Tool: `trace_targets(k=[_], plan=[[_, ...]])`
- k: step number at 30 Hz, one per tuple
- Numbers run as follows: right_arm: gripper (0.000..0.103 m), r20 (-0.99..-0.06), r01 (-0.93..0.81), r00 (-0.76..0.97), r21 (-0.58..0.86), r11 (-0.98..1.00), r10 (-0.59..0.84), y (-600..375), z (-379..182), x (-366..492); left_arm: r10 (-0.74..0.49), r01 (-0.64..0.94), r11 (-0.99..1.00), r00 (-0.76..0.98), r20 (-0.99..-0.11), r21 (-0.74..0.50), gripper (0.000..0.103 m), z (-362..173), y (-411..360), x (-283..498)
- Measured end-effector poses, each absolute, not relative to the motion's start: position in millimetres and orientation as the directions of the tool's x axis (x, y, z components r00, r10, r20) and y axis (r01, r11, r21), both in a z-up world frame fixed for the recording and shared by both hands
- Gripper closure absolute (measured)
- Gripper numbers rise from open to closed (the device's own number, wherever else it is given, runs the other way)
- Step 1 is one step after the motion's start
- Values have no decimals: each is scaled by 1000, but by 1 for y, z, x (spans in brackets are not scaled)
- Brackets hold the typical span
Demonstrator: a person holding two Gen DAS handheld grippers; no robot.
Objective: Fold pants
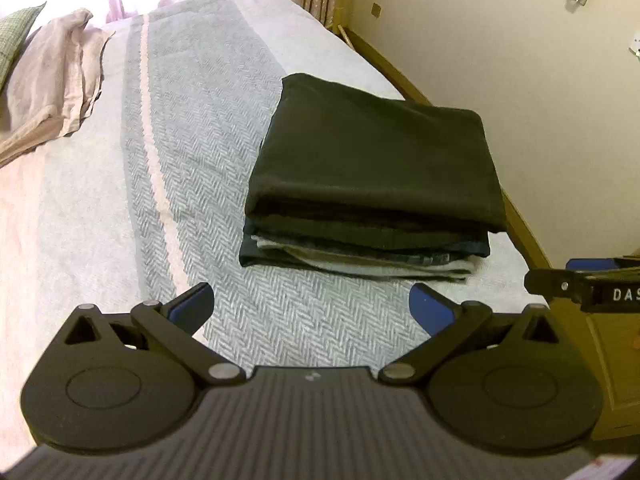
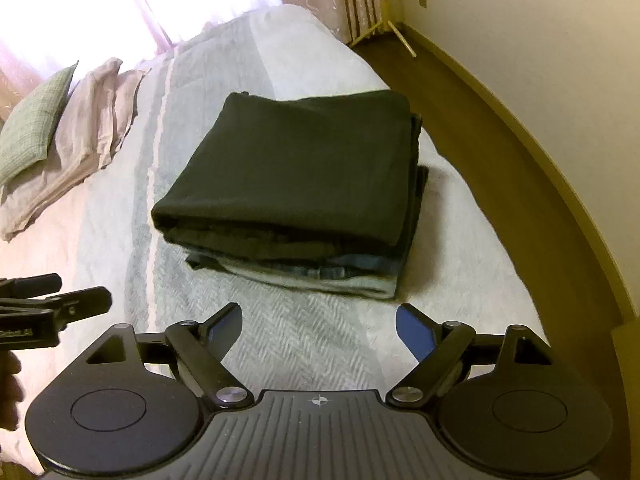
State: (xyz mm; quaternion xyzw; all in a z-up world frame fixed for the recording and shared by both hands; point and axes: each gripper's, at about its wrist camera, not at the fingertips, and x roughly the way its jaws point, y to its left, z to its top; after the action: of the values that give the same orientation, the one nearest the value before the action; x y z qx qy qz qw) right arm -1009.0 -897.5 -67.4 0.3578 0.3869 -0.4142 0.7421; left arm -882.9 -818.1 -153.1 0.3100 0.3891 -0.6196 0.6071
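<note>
On bed point(image 1: 100, 208), folded pants point(image 1: 372, 160), both grippers empty.

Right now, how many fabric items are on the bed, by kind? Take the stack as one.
Folded garment stack, black pants on top: 1
Pinkish crumpled linen: 1
Green checked cushion: 1
Total: 3

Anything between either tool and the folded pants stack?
Nothing visible. Only bare bedspread lies between the open left tool and the stack of folded pants, likewise for the open right tool. The pillows lie far left.
</note>
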Motion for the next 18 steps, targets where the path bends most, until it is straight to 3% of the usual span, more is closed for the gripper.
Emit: trace_targets(k=[18], plan=[[22, -824, 919, 335, 180, 350, -456, -819, -29, -982, -553, 993, 6, -98, -827, -122, 1, -125, -757, -850]])
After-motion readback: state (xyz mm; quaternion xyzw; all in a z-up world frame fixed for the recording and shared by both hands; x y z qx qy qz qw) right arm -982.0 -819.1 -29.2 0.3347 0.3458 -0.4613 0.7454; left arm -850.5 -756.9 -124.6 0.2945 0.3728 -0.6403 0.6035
